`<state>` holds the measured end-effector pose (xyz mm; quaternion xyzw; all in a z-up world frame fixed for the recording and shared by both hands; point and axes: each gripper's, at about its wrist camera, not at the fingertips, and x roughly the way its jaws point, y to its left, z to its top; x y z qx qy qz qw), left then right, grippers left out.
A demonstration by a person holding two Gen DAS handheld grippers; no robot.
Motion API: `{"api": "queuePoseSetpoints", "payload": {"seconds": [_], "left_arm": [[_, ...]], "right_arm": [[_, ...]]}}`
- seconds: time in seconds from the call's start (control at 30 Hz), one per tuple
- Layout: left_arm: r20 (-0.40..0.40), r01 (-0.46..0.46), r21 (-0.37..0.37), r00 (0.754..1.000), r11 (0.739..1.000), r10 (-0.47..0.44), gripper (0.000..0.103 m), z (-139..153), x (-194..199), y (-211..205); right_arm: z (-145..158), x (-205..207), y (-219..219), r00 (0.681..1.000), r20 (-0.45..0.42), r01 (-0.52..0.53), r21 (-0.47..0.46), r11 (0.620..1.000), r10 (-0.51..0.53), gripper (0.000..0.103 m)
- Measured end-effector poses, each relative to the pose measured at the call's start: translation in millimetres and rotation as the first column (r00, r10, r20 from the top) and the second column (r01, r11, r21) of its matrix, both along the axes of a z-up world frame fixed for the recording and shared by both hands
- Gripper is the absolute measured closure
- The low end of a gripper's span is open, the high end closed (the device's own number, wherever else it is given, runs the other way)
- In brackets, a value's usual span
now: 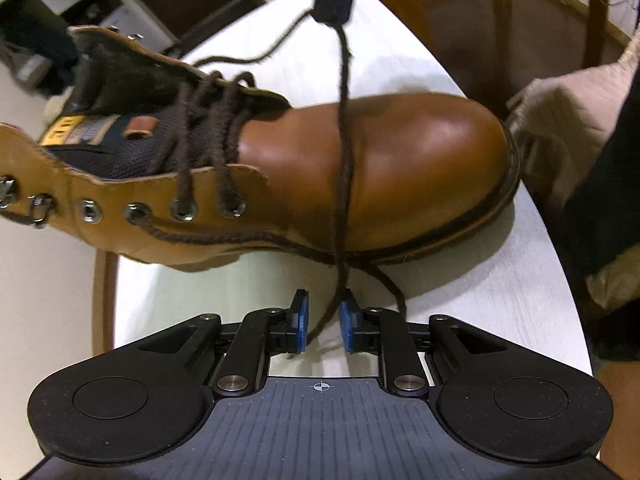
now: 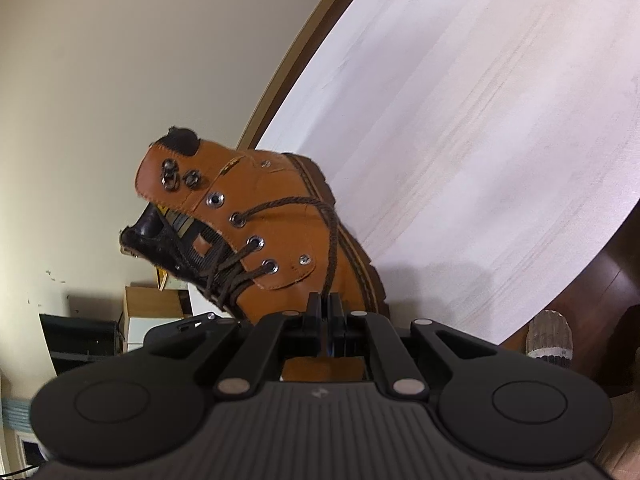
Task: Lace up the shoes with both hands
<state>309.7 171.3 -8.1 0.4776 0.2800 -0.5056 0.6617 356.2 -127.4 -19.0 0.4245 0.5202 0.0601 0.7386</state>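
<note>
White tabletop [image 1: 460,280] is bare around the boot [image 1: 360,168]; lace [image 1: 344,160] is pinched by the right gripper [image 2: 325,312], apparently loose between the left gripper's [image 1: 323,320] parted pads.

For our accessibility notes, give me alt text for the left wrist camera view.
A half-laced tan boot on a white table. A brown lace runs from the right gripper above, across the toe, down between the parted blue pads of the left gripper.

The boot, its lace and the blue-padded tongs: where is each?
boot [image 1: 420,152], left wrist view, on the toe cap.
lace [image 1: 345,120], left wrist view, on the strand crossing the toe.
left tongs [image 1: 323,322], left wrist view, midway between the fingertips.
</note>
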Motion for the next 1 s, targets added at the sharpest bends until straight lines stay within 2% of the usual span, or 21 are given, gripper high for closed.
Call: {"api": "queuePoseSetpoints", "payload": {"seconds": [0.1, 0.2, 0.27, 0.3, 0.33, 0.37, 0.4, 0.47, 0.53, 0.57, 0.63, 0.73, 1.0], "left_arm": [[-0.097, -0.104, 0.008, 0.990, 0.995, 0.104, 0.100, 8.6, 8.3, 0.5], [-0.158, -0.221, 0.007, 0.963, 0.975, 0.220, 0.100, 20.1, 12.2, 5.2], [-0.215, -0.341, 0.007, 0.918, 0.940, 0.334, 0.100, 34.0, 16.9, 9.2], [-0.222, -0.366, 0.006, 0.907, 0.931, 0.358, 0.100, 37.3, 16.0, 10.9], [-0.244, -0.411, 0.005, 0.884, 0.912, 0.399, 0.100, 42.8, 15.0, 13.4], [-0.269, -0.455, 0.004, 0.857, 0.890, 0.440, 0.100, 48.6, 13.8, 15.9], [-0.279, -0.480, -0.002, 0.843, 0.877, 0.460, 0.100, 52.6, 11.7, 17.0], [-0.305, -0.534, -0.021, 0.808, 0.845, 0.503, 0.100, 61.3, 6.3, 19.3], [-0.331, -0.574, -0.034, 0.779, 0.818, 0.532, 0.100, 68.1, 1.1, 17.8], [-0.336, -0.586, -0.042, 0.771, 0.809, 0.541, 0.100, 71.4, -1.7, 17.7], [-0.341, -0.594, -0.050, 0.766, 0.803, 0.545, 0.100, 76.7, -5.2, 15.5], [-0.325, -0.584, -0.066, 0.779, 0.809, 0.536, 0.100, 82.7, -8.2, 11.4], [-0.302, -0.541, -0.085, 0.814, 0.837, 0.495, 0.100, 91.1, -18.4, 10.2]], "right_arm": [[0.5, 1.3, -4.4, 1.000, 0.000, 0.011, 0.002, 1.000, -0.011, 0.099], [1.8, 3.6, -4.9, 1.000, 0.005, 0.013, 0.014, 1.000, -0.013, 0.097], [4.1, 2.8, -3.4, 1.000, 0.007, 0.023, 0.012, 1.000, -0.023, 0.094], [5.6, 1.6, -2.6, 0.999, 0.007, 0.032, 0.009, 0.999, -0.032, 0.089], [7.1, -1.4, -1.9, 0.999, 0.004, 0.053, 0.005, 0.999, -0.054, 0.086], [7.6, -5.4, -1.0, 0.997, -0.004, 0.077, 0.013, 0.997, -0.077, 0.086], [8.0, -9.6, -0.1, 0.995, -0.014, 0.101, 0.022, 0.995, -0.101, 0.086], [5.8, -16.7, 5.2, 0.992, -0.036, 0.121, 0.078, 0.990, -0.118, 0.086], [-1.1, -24.8, 23.3, 0.993, -0.070, 0.111, 0.201, 0.973, -0.099, 0.086], [-3.1, -26.3, 29.5, 0.993, -0.077, 0.105, 0.231, 0.967, -0.090, 0.085], [-8.5, -29.5, 54.7, 0.995, -0.082, 0.081, 0.320, 0.944, -0.058, 0.085], [-10.9, -29.4, 78.5, 0.997, -0.068, 0.065, 0.371, 0.926, -0.043, 0.085], [-7.1, -19.6, 105.7, 0.999, -0.023, 0.031, 0.355, 0.934, -0.025, 0.085]]}}
